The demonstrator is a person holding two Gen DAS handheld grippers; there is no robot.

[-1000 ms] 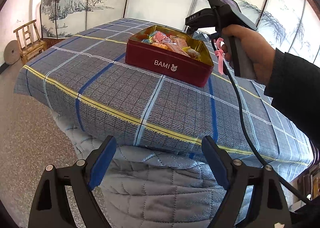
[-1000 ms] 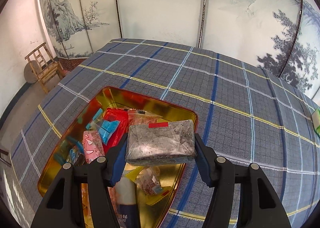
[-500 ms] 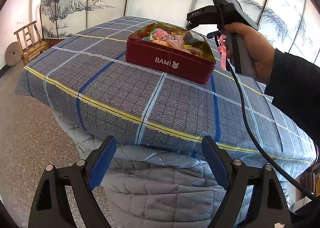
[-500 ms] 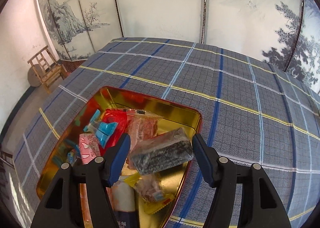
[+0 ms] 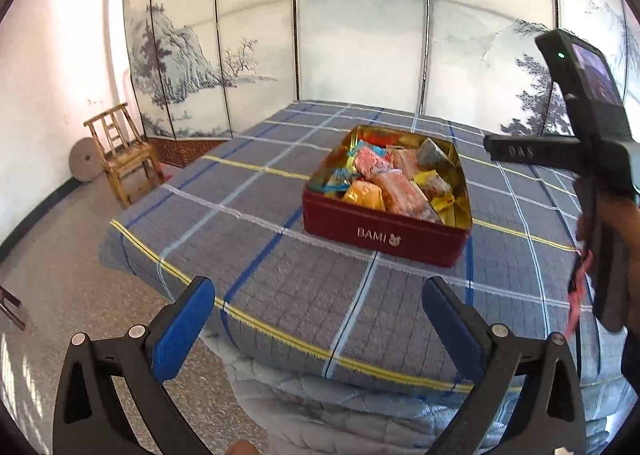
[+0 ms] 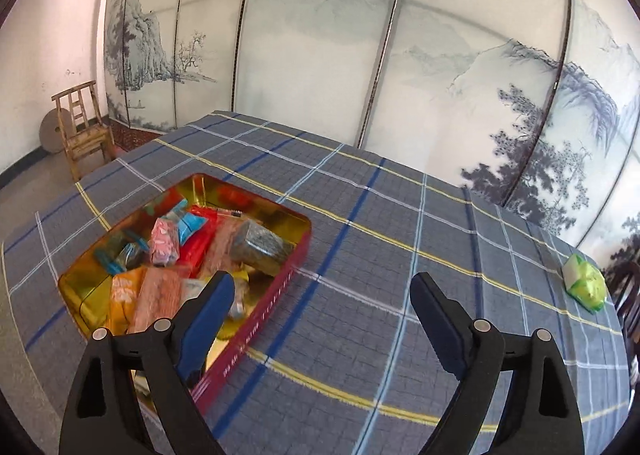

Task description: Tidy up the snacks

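Painted screen, wooden chair

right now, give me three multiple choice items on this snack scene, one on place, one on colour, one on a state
1. Where does the grey speckled packet lie?
A. inside the red BAMI tin
B. on the plaid cloth beside the tin
C. between the right gripper's pads

2. What colour is the packet lying alone near the far right edge of the plaid cloth?
A. pink
B. green
C. orange

3. How does the right gripper stand?
A. shut on a packet
B. shut with nothing in it
C. open, nothing between its pads

Key: 1 A, the grey packet rests on the other snacks against the tin's gold wall. 2 B, its wrapper is bright green and white. 3 C, its jaws have just been opening and only cloth shows between the blue pads.
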